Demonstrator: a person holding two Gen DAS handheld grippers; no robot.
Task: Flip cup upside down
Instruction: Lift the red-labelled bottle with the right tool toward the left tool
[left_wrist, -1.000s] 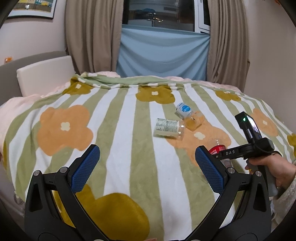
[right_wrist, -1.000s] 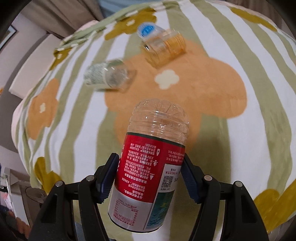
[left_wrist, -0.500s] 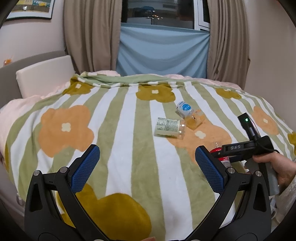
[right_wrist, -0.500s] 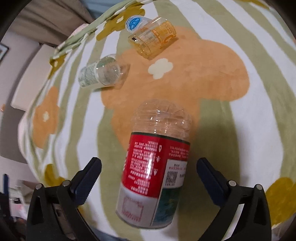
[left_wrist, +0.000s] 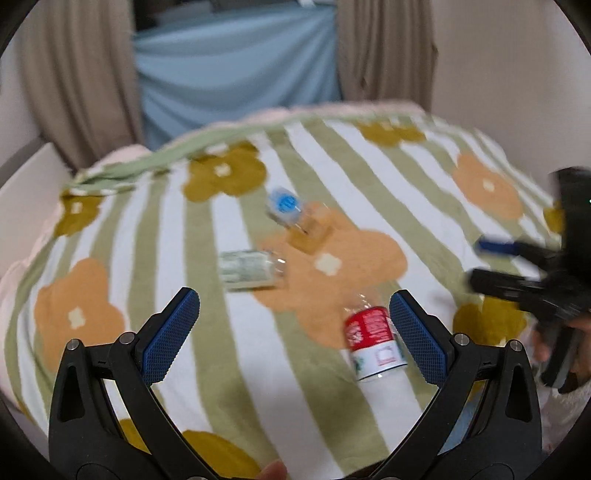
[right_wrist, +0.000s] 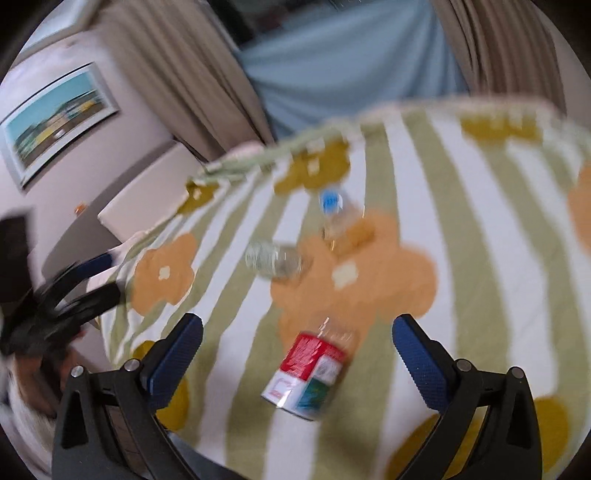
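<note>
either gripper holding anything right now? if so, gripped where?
Nothing held. The right gripper is wide open, clear of the red-labelled cup, which rests on the blanket. The left gripper is open and empty too.

Three cups on the blanket (left_wrist: 155, 258). Labelled cup (left_wrist: 373, 343) nearest the front edge, upside down, between the fingertips of the left gripper (left_wrist: 291, 336) in its view, untouched. Second cup (left_wrist: 251, 267) on its side behind and to the left. Third cup (left_wrist: 295, 218) on its side farther back, toward the blanket's far edge.
</note>
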